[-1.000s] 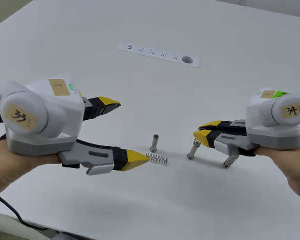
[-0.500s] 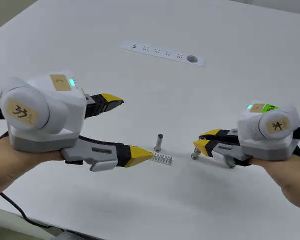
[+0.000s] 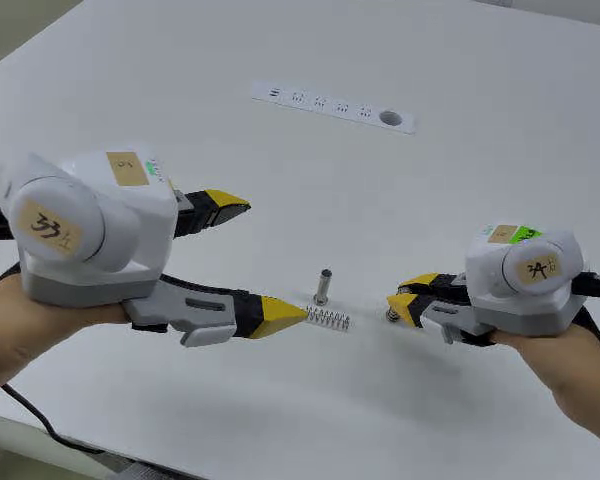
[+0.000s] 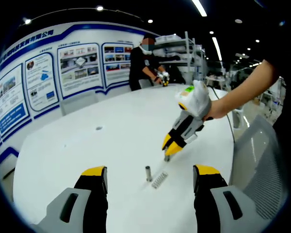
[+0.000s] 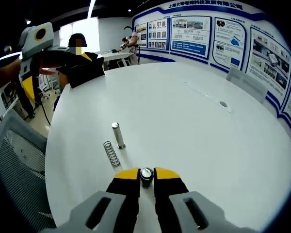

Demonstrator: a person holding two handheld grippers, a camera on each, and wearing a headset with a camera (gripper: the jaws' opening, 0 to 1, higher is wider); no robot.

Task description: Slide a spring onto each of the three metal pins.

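1. Large white round table [image 3: 460, 60]: bears every item below.
2. Left gripper [image 3: 270, 260], white-and-grey body with black jaws tipped in yellow: held in a hand above the table's near left. Jaws spread wide, nothing between them.
3. Right gripper [image 3: 400, 292], same make: held low over the table at the near right. Jaws drawn narrow, clamped on item 5.
4. Flat white power strip [image 3: 335, 107]: lies at the far side, well apart from both grippers.
5. Short silver metal pin [image 5: 146, 175]: gripped between the right jaw tips and seen end-on in the right gripper view.
6. Second silver metal pin [image 3: 323, 287]: stands upright and bare between the two grippers.
7. Small steel coil spring [image 3: 327, 319]: lies flat just beside the upright pin, close to the left gripper's nearer jaw tip. Whether they touch cannot be told.
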